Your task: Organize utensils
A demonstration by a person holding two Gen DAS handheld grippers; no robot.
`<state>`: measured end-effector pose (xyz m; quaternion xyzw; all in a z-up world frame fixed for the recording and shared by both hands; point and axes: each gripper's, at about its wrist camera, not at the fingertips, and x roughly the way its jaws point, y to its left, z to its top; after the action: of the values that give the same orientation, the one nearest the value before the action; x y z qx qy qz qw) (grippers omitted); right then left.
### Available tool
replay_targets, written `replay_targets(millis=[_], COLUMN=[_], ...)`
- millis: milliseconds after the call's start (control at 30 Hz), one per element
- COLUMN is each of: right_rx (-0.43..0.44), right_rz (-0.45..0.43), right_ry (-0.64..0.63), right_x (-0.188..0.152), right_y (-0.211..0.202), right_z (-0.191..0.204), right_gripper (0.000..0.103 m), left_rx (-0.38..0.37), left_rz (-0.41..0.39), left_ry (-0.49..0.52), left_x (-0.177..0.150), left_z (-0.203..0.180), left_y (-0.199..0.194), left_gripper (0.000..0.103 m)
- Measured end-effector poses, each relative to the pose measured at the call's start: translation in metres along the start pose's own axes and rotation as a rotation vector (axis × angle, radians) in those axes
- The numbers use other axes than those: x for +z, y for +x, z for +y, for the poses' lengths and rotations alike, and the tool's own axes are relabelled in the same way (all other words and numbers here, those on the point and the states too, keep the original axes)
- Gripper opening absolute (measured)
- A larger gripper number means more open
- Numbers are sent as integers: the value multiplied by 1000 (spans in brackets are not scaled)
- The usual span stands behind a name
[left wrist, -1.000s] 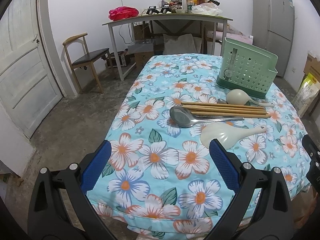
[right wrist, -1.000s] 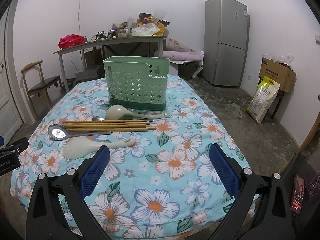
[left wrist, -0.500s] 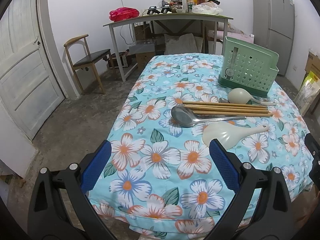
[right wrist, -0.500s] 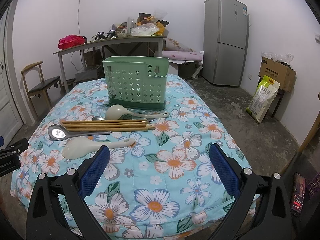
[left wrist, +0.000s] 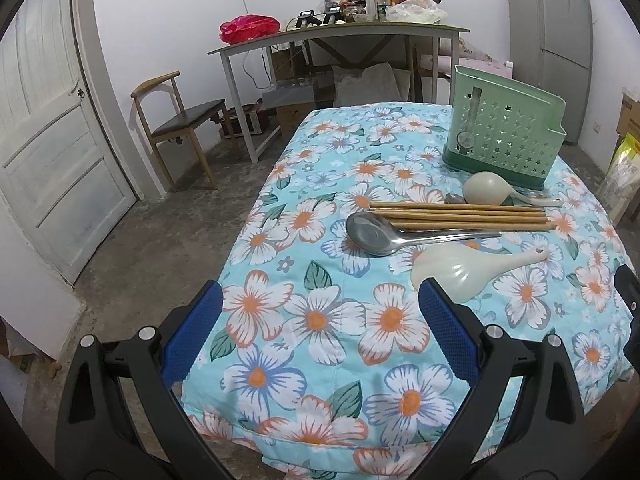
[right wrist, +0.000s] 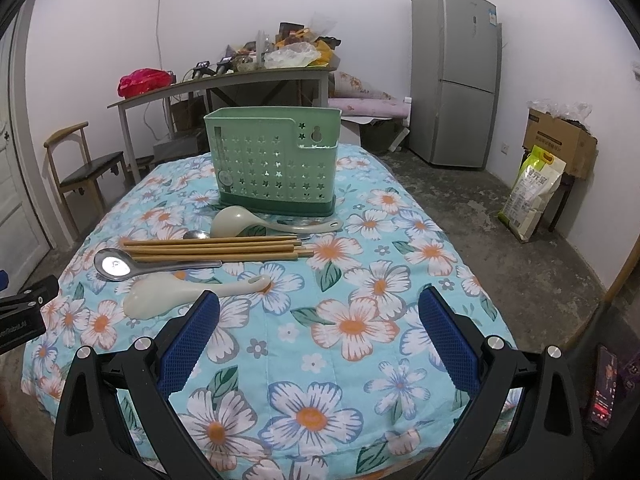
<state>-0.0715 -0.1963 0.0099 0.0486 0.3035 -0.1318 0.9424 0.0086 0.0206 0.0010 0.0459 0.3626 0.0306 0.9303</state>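
Left gripper (left wrist: 320, 316) and right gripper (right wrist: 318, 320) both hover over the near edge of the floral tablecloth (right wrist: 360, 320), jaws spread wide, holding nothing. Blue textured pads (right wrist: 188, 338). Utensils lie mid-table: bundled wooden chopsticks (right wrist: 212, 246), steel ladle (right wrist: 116, 266), pale plastic rice paddle (right wrist: 160, 294), cream spoon (right wrist: 236, 220) touching or just beside the perforated green holder (right wrist: 276, 164).

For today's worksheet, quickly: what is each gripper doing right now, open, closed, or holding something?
Left gripper: open, holding nothing, above the floral blue tablecloth.
Right gripper: open, holding nothing.
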Motion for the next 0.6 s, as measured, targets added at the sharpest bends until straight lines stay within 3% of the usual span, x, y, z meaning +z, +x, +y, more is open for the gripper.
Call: replay_targets(millis=[233, 367, 600], right_rx=[32, 65, 107], right_rz=[22, 54, 81], right_ry=[-28, -59, -99], right_x=[-5, -13, -21], right_y=[21, 35, 55], right_z=[-2, 2, 5], right_gripper=[97, 97, 97], left_rx=[-42, -116, -225], left_rz=[30, 4, -33], left_ry=[59, 125, 349], left_x=[-2, -7, -20], left_z=[3, -1, -18], left_y=[18, 28, 49], left_gripper=[94, 94, 94])
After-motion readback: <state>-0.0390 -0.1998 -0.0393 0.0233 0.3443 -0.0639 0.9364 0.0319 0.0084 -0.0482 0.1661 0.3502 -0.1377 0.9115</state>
